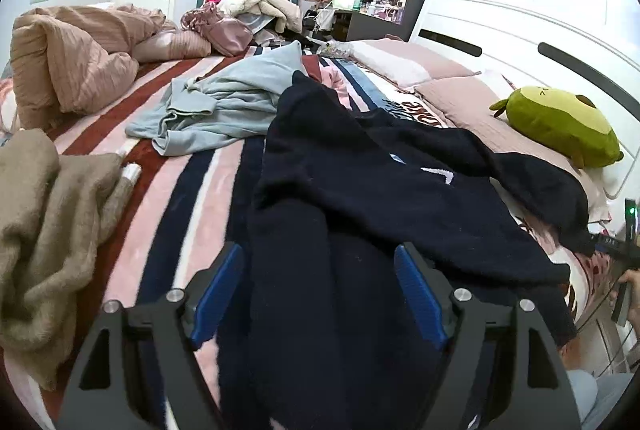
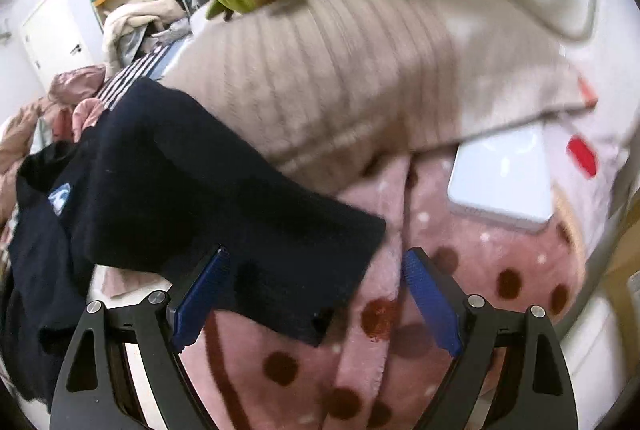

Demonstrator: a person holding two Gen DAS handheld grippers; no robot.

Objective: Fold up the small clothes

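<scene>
Left gripper [image 1: 320,294]: jaws spread wide, blue pads [image 1: 220,294] clear of the cloth on both sides, nothing grasped. Between and beneath them, a fold of the dark navy sweater [image 1: 360,197], loose, not pinched. Right gripper [image 2: 316,298]: jaws likewise parted, blue pads [image 2: 430,298] apart, released; a sleeve end of the same navy sweater [image 2: 200,189] lying across the gap near the left pad, not squeezed.

Navy sweater: thick, fuzzy knit, very dark, spread rumpled and unfolded across the striped blanket [image 1: 192,189] of the bed, toward the headboard side. Small white mark on the front; in the right wrist view a pale blue-white patch on the chest. One sleeve draped out toward the pillow [image 1: 460,97], cuff squared off, lying over the pink spotted blanket [image 2: 460,262] at the bed's near edge.

Farther out: light blue garment [image 1: 224,105] crumpled mid-bed, beyond the sweater. Beige fuzzy garment [image 1: 44,230] heaped at the left edge. Tan ribbed duvet [image 1: 72,61] bunched at the far left corner. Green plush toy [image 1: 560,125] resting on the pillow by the white headboard [image 1: 520,29]. White flat box [image 2: 504,181] tucked partly under the ribbed pillow [image 2: 360,69], beside the sleeve end but apart from it.
</scene>
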